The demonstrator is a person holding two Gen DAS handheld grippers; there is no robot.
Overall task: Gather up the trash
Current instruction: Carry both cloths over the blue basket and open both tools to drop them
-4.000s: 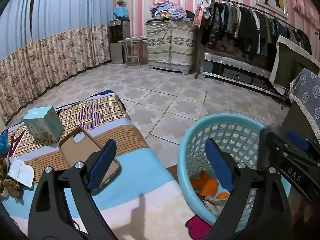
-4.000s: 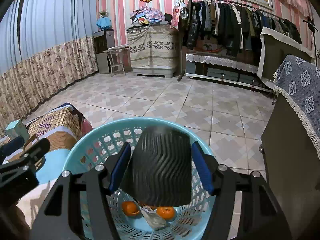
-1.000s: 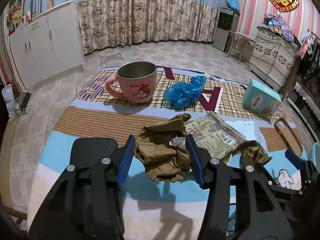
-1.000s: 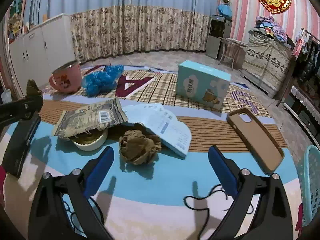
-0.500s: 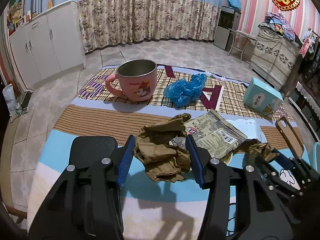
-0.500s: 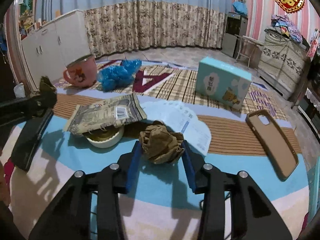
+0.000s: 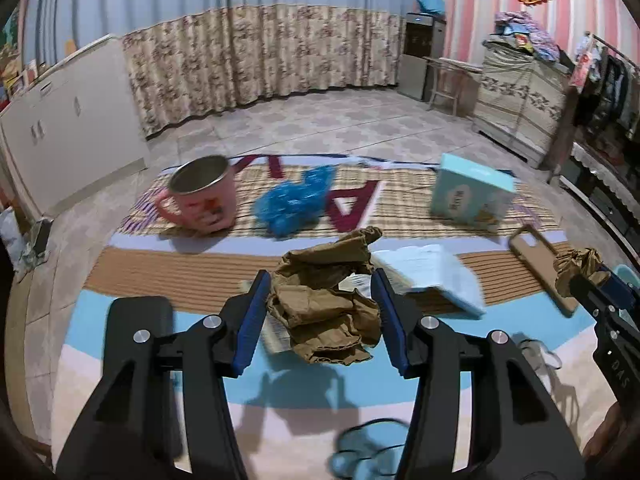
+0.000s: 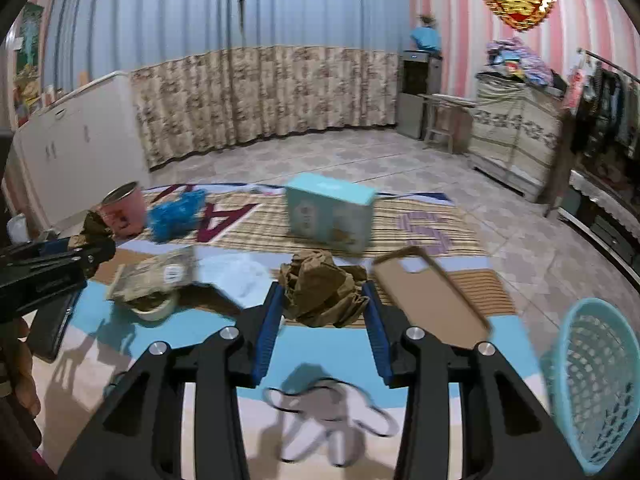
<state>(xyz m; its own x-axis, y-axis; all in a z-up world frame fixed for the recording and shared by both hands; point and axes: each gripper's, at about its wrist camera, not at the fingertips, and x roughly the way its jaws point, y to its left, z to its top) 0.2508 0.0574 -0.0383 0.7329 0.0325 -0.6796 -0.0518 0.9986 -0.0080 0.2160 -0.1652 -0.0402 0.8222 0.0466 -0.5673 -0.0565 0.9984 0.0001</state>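
Losing a wad mid-carry is the likely slip: crumpled paper gives under the pads, and a long swing to the blue basket [image 8: 596,384] at far right could shake it free. The left gripper [image 7: 320,312] clamps a brown paper wad [image 7: 324,316] squarely between half-closed jaws; the right gripper [image 8: 323,312] pinches a smaller brown wad [image 8: 320,288] likewise, both lifted above the mat [image 7: 160,272].

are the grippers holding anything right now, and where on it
Yes. The left hand-held gripper clamps a crumpled brown paper wad by its sides; the right hand-held gripper clamps a smaller brown wad likewise.
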